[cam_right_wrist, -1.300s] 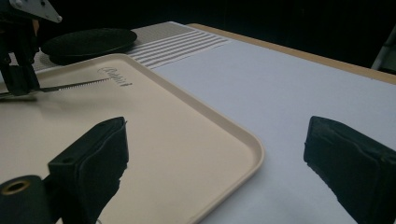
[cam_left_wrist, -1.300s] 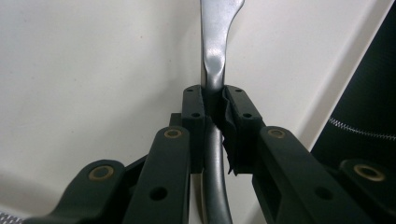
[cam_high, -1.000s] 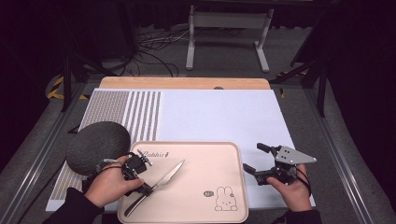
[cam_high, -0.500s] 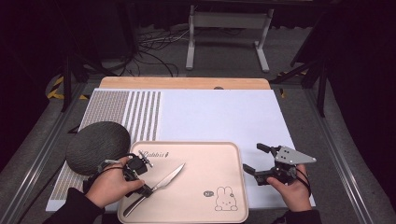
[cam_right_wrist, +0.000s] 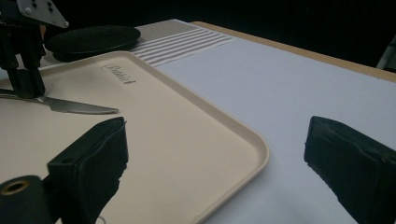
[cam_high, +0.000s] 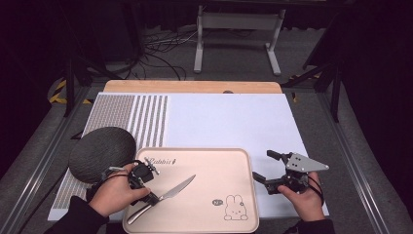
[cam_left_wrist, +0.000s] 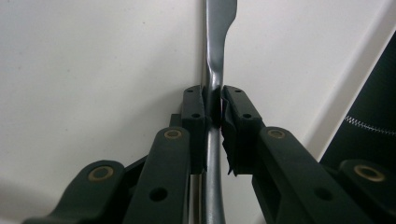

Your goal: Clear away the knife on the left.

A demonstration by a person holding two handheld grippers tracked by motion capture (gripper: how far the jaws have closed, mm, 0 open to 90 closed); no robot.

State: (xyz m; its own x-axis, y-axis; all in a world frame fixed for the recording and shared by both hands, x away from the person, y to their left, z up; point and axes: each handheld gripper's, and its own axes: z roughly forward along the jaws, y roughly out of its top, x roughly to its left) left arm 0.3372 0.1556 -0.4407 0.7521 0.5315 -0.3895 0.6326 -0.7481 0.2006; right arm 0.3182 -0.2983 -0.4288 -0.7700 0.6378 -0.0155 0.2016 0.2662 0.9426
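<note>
Little has shifted since the earlier frames: both hands sit where they were, and the left gripper's fingers have just been easing apart, the table knife between them.

High view: the knife lies slantwise on the beige tray, blade toward the tray's middle. The right gripper hovers wide open, holding nothing, over the bench beside the tray.

Left gripper view: fingers flank the knife's narrow neck; whether they press it I cannot tell. Stiff, slick metal, probably best pinched on the handle.

Right gripper view: the serrated blade edge shows.
</note>
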